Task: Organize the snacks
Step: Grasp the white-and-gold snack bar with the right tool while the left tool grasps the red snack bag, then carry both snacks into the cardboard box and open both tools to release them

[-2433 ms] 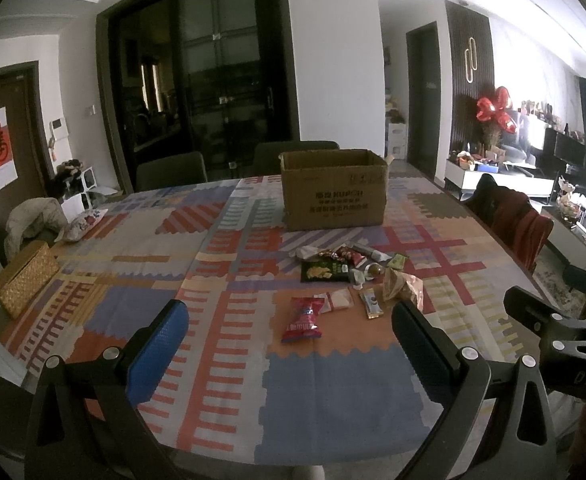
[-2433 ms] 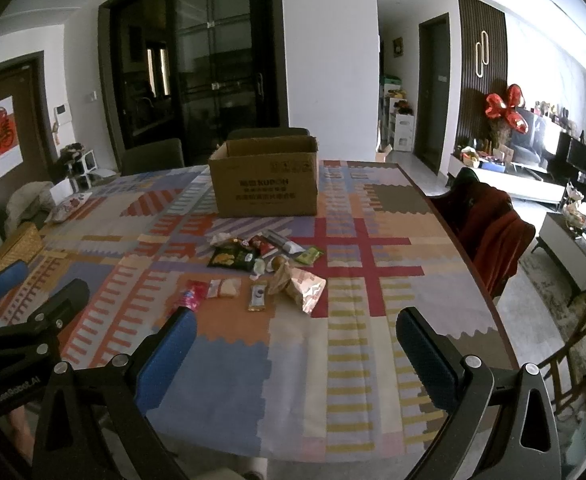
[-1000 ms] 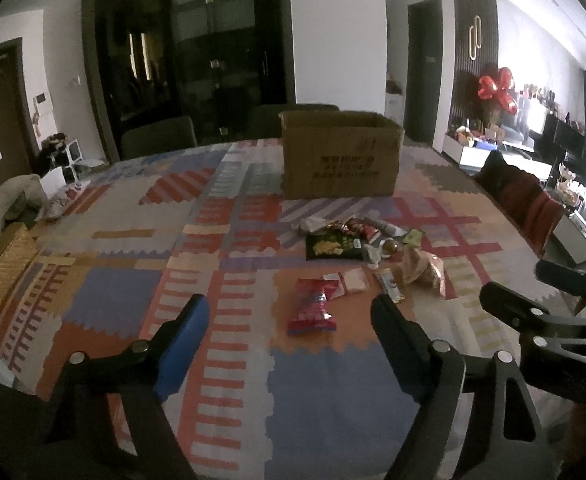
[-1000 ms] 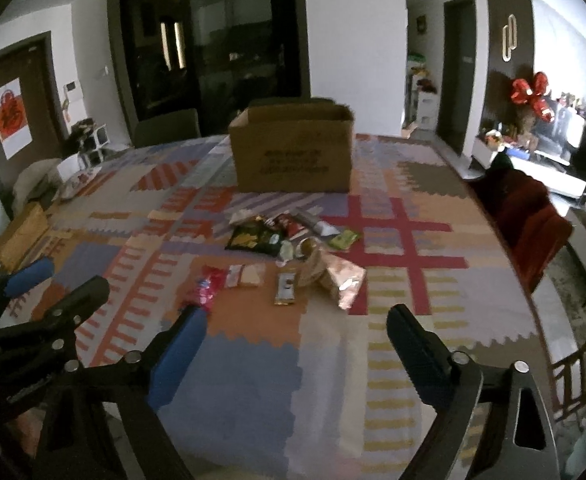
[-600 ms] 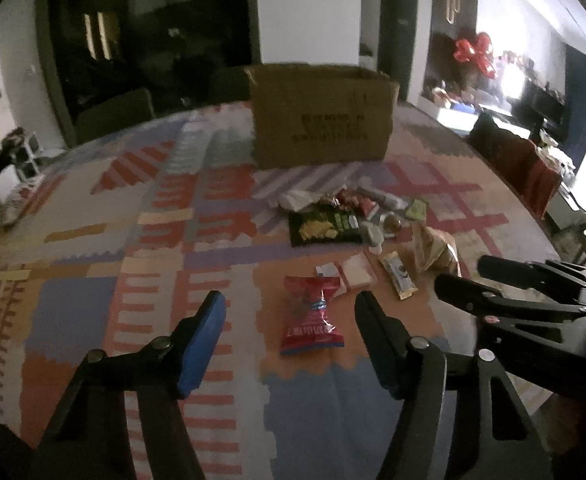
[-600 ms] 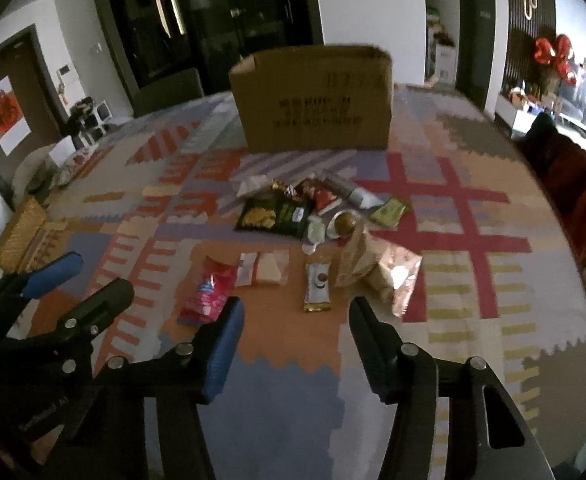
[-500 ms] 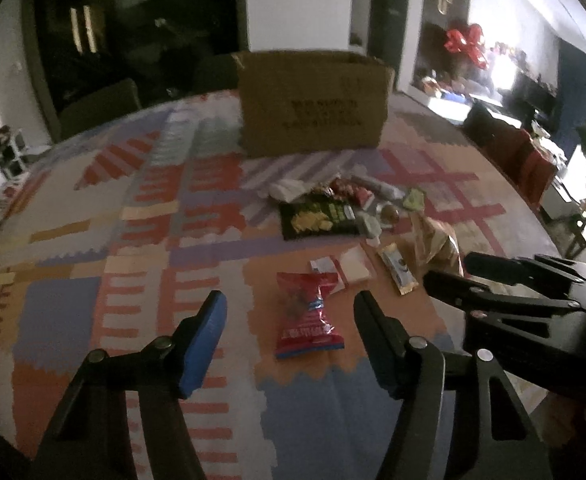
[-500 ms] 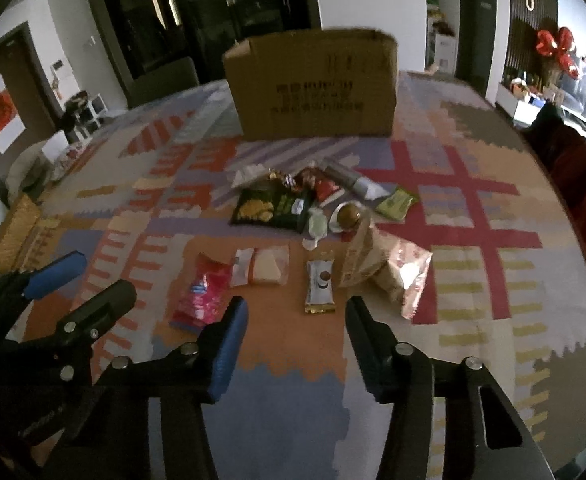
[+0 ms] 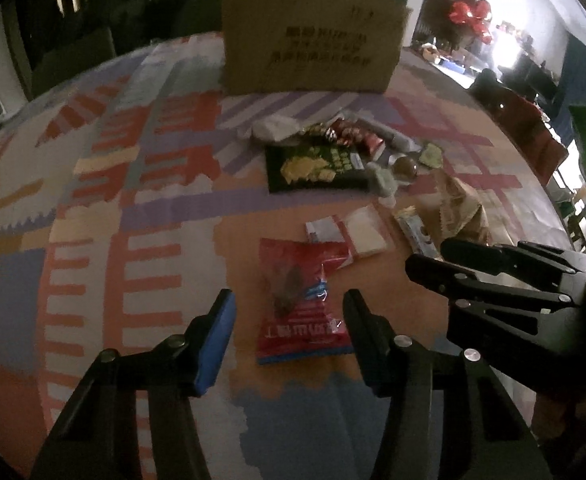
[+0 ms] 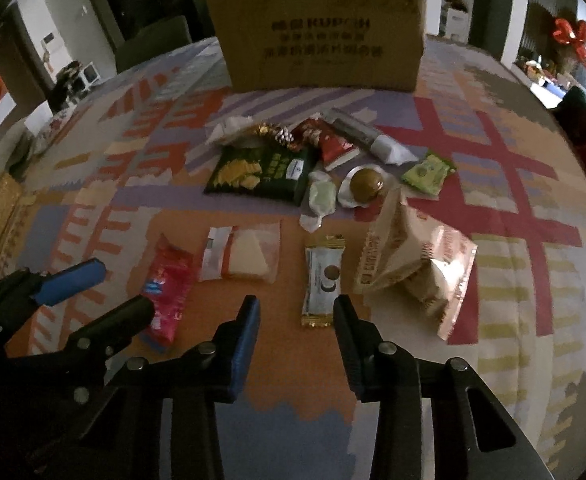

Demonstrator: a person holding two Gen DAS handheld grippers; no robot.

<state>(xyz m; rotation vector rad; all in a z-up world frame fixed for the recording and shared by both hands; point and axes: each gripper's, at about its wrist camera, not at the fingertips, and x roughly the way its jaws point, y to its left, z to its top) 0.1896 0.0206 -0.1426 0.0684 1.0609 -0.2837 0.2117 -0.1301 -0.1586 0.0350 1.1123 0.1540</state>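
Table covered by a patchwork cloth of red, orange, lilac and blue blocks, filling both views. Brown cardboard box with dark print standing at the far side, its printed face toward the cameras.

Snacks lying in a loose cluster between box and grippers. Largest: crumpled tan-and-pink foil bag, right of centre. Dark green crisp packet with yellow chips pictured lying flat just in front of the box, smaller red, silver and pale green wrappers crowding its far and right edges. Red plastic sachet with blue trim lying flat, nearest the left side; clear-wrapped pale sandwich wedge just beside it. Small silver bar wrapper with gold ends next along.

Left gripper hovering low, jaws standing apart on either side of the red sachet's near end, not touching it. Right gripper hovering likewise, jaws apart, the silver bar's near end sitting between the fingertips, contact not seen.
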